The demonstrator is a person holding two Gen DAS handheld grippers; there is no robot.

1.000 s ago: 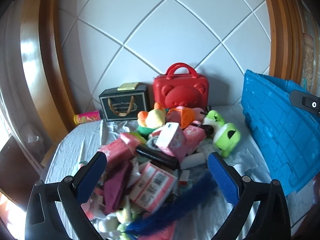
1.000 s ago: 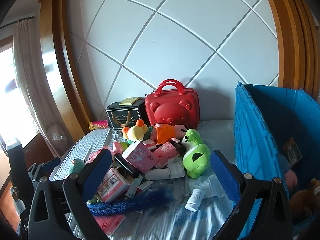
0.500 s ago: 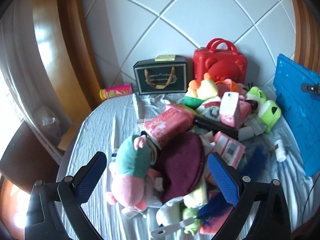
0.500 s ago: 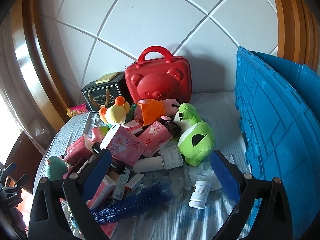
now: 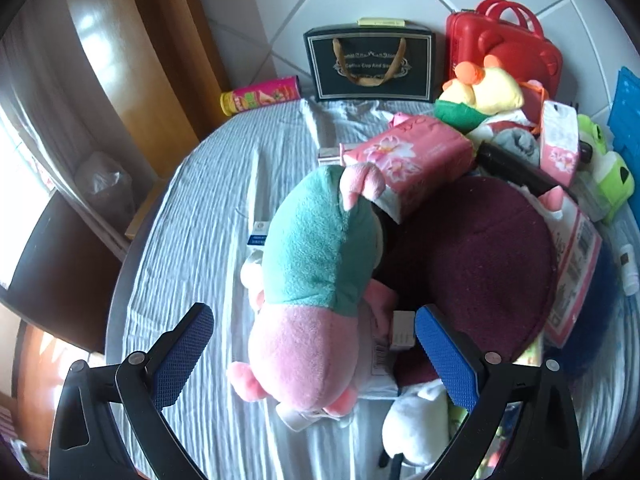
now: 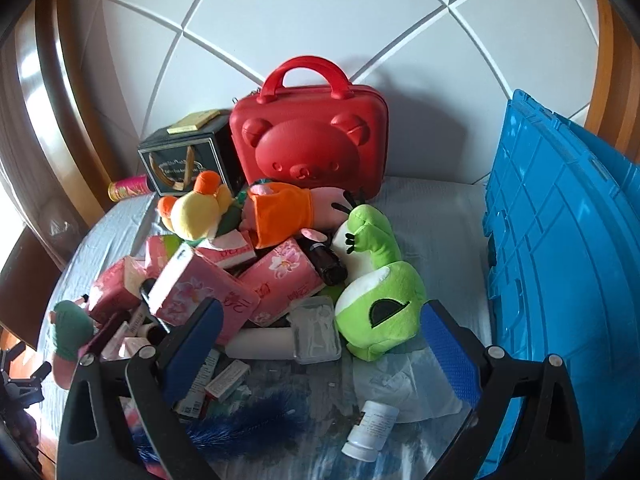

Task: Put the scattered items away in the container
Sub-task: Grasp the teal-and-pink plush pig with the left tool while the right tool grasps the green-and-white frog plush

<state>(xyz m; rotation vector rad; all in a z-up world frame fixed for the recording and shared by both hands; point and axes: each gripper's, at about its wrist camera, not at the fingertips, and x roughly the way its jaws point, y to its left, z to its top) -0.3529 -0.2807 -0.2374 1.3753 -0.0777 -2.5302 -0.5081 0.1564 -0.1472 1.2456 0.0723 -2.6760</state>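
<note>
My left gripper (image 5: 316,354) is open, its blue pads on either side of a green and pink plush toy (image 5: 316,264) at the left of the pile; I cannot tell if they touch it. A maroon cushion (image 5: 480,268) lies right of it. My right gripper (image 6: 320,346) is open and empty above a clear plastic box (image 6: 316,334), with a green frog plush (image 6: 376,300) at its right. The blue container (image 6: 560,264) stands at the right edge. Pink tissue packs (image 6: 208,296) fill the pile.
A red bear case (image 6: 312,140), a black gift box (image 6: 184,160) and a pink can (image 6: 130,188) stand along the back wall. A white pill bottle (image 6: 372,430) and a blue feather (image 6: 244,426) lie near the front. The round table edge (image 5: 132,248) curves left.
My left gripper has swung left and dropped low over the green and pink plush. My right gripper has moved closer in over the pile toward the frog plush.
</note>
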